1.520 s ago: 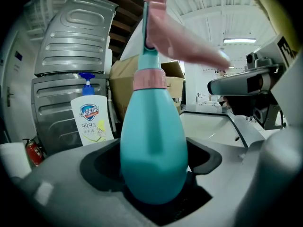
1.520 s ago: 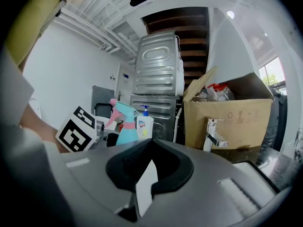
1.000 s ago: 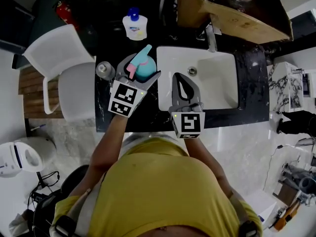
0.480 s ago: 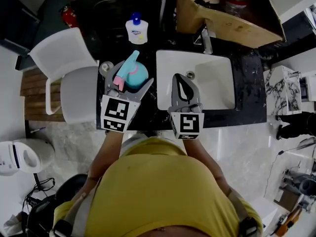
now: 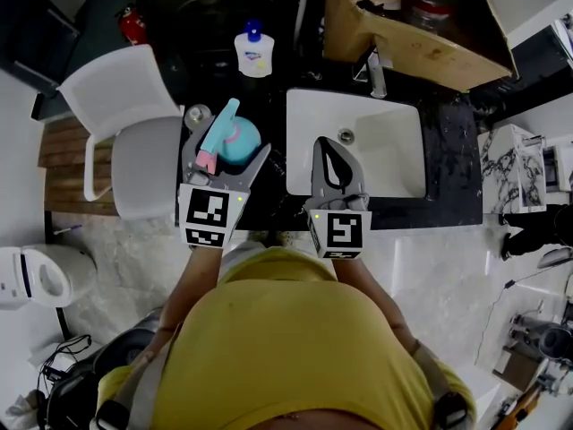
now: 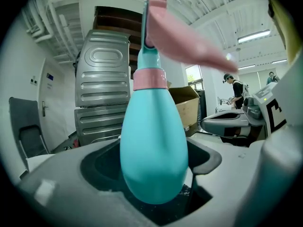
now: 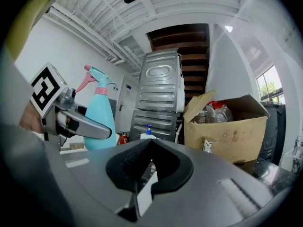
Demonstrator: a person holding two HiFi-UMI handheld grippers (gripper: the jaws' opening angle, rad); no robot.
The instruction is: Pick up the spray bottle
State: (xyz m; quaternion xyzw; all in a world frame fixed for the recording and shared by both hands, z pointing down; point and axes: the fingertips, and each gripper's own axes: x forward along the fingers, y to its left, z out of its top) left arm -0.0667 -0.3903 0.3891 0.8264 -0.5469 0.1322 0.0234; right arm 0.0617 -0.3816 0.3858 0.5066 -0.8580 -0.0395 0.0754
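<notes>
The spray bottle [image 5: 240, 141] is teal with a pink trigger and collar. It sits between the jaws of my left gripper [image 5: 226, 150], which is shut on its belly above the black counter [image 5: 269, 200]. In the left gripper view the bottle [image 6: 154, 141] stands upright and fills the middle, with the left gripper [image 6: 152, 176] wrapped round its base. My right gripper [image 5: 328, 143] is shut on nothing and hovers over the left rim of the white sink [image 5: 394, 164]. The right gripper view shows the right gripper [image 7: 150, 143] with its jaws together and the held bottle [image 7: 99, 122] off to the left.
A white soap pump bottle [image 5: 253, 50] stands at the back of the counter. A small round metal can [image 5: 197, 115] is just left of the spray bottle. A faucet [image 5: 376, 74] and an open cardboard box [image 5: 421, 25] sit behind the sink. A white chair [image 5: 116, 124] is at the left.
My left gripper has carried the spray bottle leftward and a little nearer the counter's front edge. The right gripper has stayed in place, shut.
</notes>
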